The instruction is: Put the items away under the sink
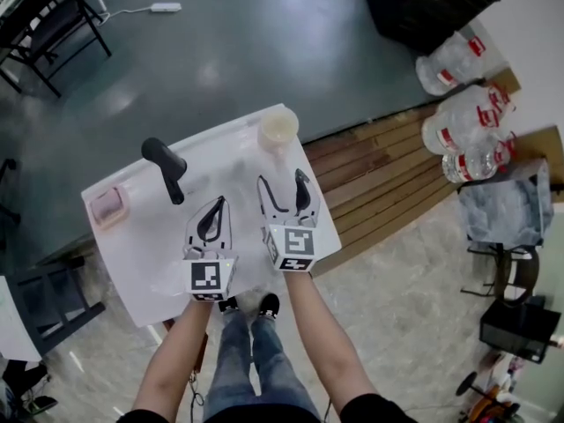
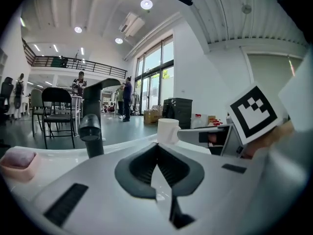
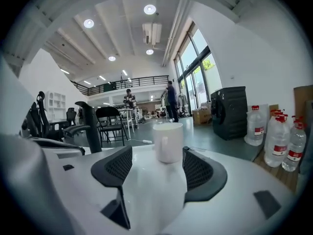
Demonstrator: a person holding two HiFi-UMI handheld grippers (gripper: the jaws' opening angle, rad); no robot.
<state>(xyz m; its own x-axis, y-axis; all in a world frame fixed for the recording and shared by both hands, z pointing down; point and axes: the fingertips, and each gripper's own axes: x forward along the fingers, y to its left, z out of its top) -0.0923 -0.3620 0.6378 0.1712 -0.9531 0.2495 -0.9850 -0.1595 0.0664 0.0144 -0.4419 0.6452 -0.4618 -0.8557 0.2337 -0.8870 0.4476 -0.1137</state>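
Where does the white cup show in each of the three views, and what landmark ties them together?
Head view: the white cup stands upper centre, at the far edge of the white counter.
Left gripper view: cup just right of centre.
Right gripper view: cup at the centre of the picture.
Shared landmark: the black tap, left of the cup in all three.

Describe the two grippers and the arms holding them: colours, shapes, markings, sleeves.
Both match: the left gripper and right gripper have white shells, each claw lined with dark textured pads, and a cube of black-and-white square markers at the rear. The forearms are bare; dark short sleeves show at the frame's bottom. No cables visible.
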